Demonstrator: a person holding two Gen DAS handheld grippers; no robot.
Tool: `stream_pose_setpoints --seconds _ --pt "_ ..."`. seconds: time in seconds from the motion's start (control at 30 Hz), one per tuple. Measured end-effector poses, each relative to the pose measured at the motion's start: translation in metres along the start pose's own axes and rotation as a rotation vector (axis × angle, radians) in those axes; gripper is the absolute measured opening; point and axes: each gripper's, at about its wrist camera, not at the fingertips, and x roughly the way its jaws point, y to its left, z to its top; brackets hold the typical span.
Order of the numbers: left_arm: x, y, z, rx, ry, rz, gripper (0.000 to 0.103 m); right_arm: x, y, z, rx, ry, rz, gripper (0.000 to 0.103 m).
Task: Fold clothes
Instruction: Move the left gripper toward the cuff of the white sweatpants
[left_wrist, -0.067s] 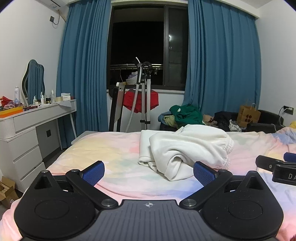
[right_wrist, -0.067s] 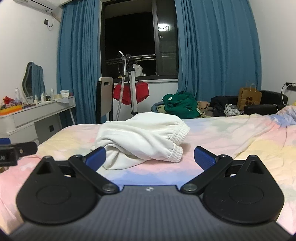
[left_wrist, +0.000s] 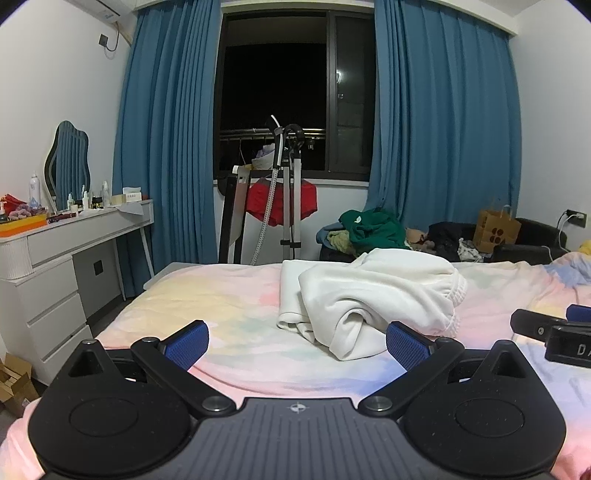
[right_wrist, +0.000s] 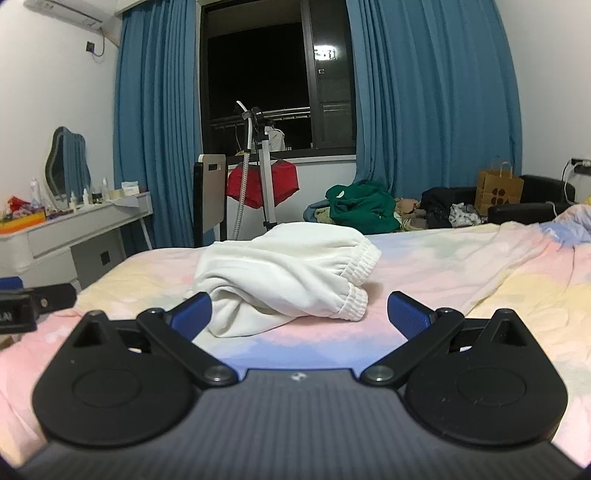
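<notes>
Blue curtains and a dark window stand behind the bed (left_wrist: 229, 325), whose pastel cover carries everything. The white garment (left_wrist: 373, 295) lies bunched mid-bed, toward the far edge. My left gripper (left_wrist: 297, 343) and right gripper (right_wrist: 299, 314) both gape wide, grasping nothing. I should pinch the elastic hem corners (not the bulk) and spread it flat first.
</notes>
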Motion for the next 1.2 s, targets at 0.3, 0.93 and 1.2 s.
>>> stream_pose_setpoints --seconds 0.3,0.93,1.2 --pt "-0.012 -0.009 -0.001 0.018 -0.006 -0.008 0.103 -0.016 0.006 0.01 0.019 -0.065 -0.041 0.103" --pt "-0.043 -0.009 0.023 0.052 0.004 -0.022 0.103 -0.065 0.023 0.053 0.078 -0.054 -0.084 0.103" --pt "-0.018 -0.01 -0.006 0.075 0.001 -0.048 0.103 -0.038 0.012 0.022 0.01 -0.08 -0.087 0.103"
